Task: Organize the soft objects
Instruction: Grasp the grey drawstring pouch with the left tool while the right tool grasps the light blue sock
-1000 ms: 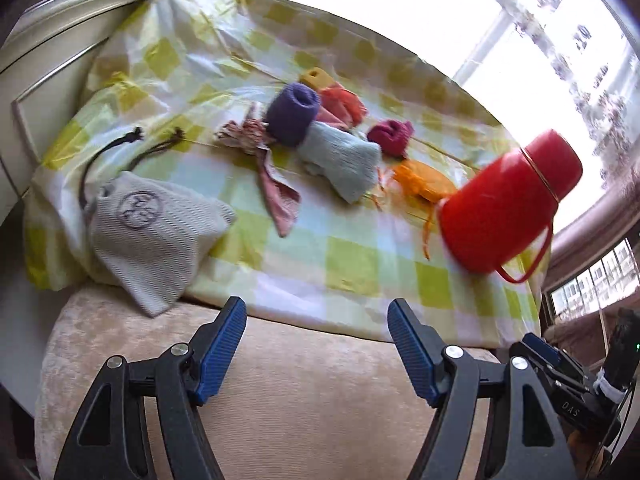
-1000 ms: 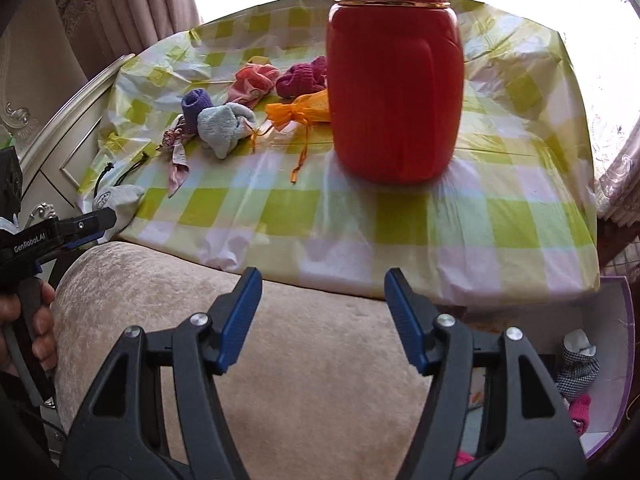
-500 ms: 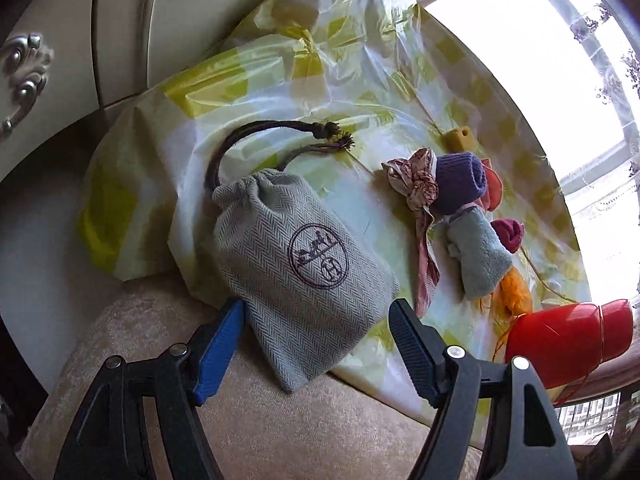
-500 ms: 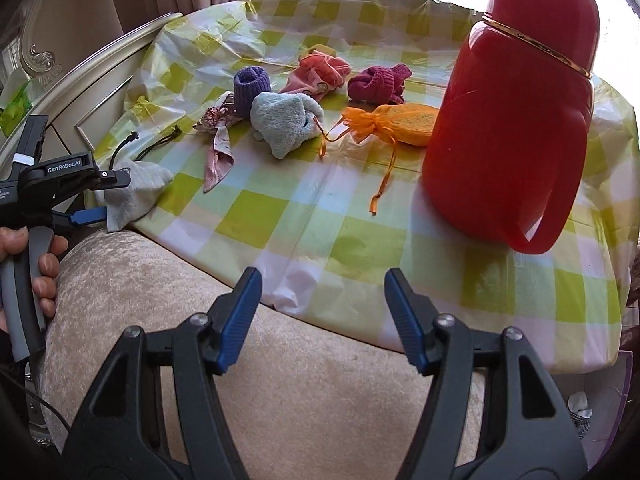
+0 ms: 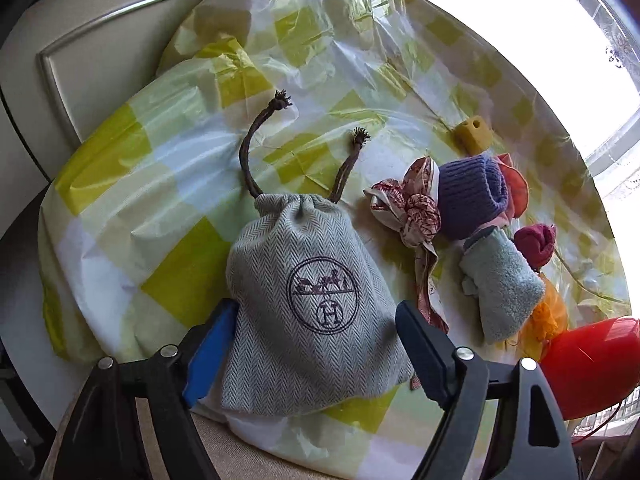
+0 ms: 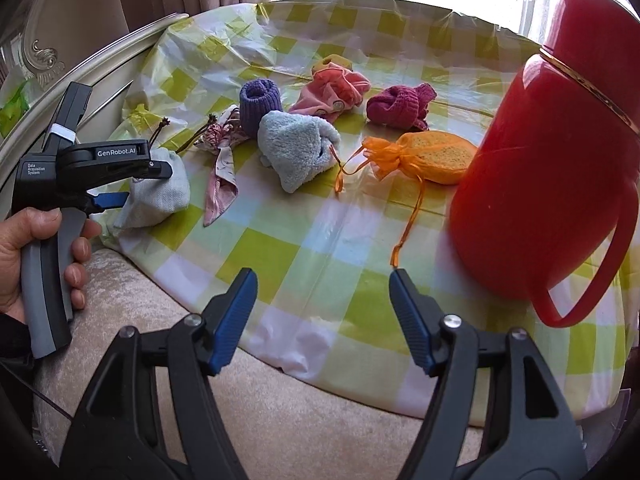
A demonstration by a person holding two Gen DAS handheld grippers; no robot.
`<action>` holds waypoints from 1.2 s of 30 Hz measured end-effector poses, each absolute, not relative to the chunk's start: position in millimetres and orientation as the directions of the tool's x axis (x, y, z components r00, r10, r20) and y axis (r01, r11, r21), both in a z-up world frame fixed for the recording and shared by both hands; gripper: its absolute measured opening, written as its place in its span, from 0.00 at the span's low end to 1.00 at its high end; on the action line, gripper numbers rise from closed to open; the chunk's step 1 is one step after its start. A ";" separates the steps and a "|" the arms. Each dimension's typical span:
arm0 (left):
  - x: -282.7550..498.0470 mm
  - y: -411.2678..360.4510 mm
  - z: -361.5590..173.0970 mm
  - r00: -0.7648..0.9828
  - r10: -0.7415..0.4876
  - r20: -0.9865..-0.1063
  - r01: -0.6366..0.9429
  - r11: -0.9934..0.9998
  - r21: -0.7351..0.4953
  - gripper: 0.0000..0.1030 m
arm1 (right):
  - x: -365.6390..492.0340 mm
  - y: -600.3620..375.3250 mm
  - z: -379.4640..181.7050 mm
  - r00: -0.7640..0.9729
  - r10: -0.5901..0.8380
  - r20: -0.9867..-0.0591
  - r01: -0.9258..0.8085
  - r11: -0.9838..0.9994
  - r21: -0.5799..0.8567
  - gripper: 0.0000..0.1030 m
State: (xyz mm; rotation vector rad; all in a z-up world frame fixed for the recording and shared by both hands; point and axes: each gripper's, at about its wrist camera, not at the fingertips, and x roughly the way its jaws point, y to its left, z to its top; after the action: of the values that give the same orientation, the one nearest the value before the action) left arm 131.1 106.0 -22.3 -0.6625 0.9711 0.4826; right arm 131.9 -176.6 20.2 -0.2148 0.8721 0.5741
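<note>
**Pouch between our left fingers**

Our left gripper [image 5: 312, 350] is opening, its fingers [image 5: 210, 344] straddling the grey pouch [image 5: 308, 304] on the worktop [image 5: 192, 272] without pinching. Our right gripper [image 6: 322, 318] is opening too, nothing between; socks [image 6: 294, 152] lie beyond.

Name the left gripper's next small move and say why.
Probably ease the left gripper down and close on the grey drawstring pouch: its opening jaws already straddle the pouch's lower half without pressing it, while the right gripper hangs empty over the checked cloth.
</note>
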 end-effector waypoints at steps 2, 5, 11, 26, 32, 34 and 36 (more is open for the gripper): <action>138.6 102.5 -25.7 0.476 0.082 -0.876 -0.635 0.722 -0.277 0.79 | 141.2 -168.3 21.5 0.516 0.387 -0.764 -0.561 0.827 0.040 0.75; 145.5 94.2 -27.1 0.468 0.091 -0.879 -0.605 0.758 -0.244 0.79 | 157.1 -153.0 20.9 0.520 0.394 -0.758 -0.574 0.818 0.032 0.76; 152.3 80.4 -29.0 0.458 0.107 -0.883 -0.547 0.816 -0.185 0.64 | 190.5 -113.9 17.7 0.525 0.407 -0.748 -0.606 0.795 0.007 0.79; 140.6 75.5 -24.2 0.536 0.139 -0.833 -0.522 0.830 -0.197 0.48 | 243.8 -45.8 -26.3 0.495 0.363 -0.790 -0.645 0.763 -0.053 0.66; 131.6 79.8 -20.1 0.570 0.135 -0.811 -0.529 0.815 -0.235 0.44 | 234.3 -51.4 -27.0 0.514 0.363 -0.777 -0.646 0.760 -0.072 0.34; 127.7 79.9 -17.2 0.578 0.145 -0.803 -0.533 0.812 -0.237 0.43 | 228.5 -58.2 -24.8 0.512 0.380 -0.770 -0.644 0.763 -0.051 0.32; 125.0 79.7 -14.5 0.585 0.152 -0.797 -0.534 0.811 -0.237 0.43 | 222.8 -64.0 -22.3 0.513 0.397 -0.761 -0.642 0.766 -0.033 0.30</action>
State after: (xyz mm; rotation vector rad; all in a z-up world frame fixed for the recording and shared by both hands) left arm 125.0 79.7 -14.5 -0.4902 0.8600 0.4195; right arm 222.8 -64.0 -22.3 -0.3304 0.8174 0.6382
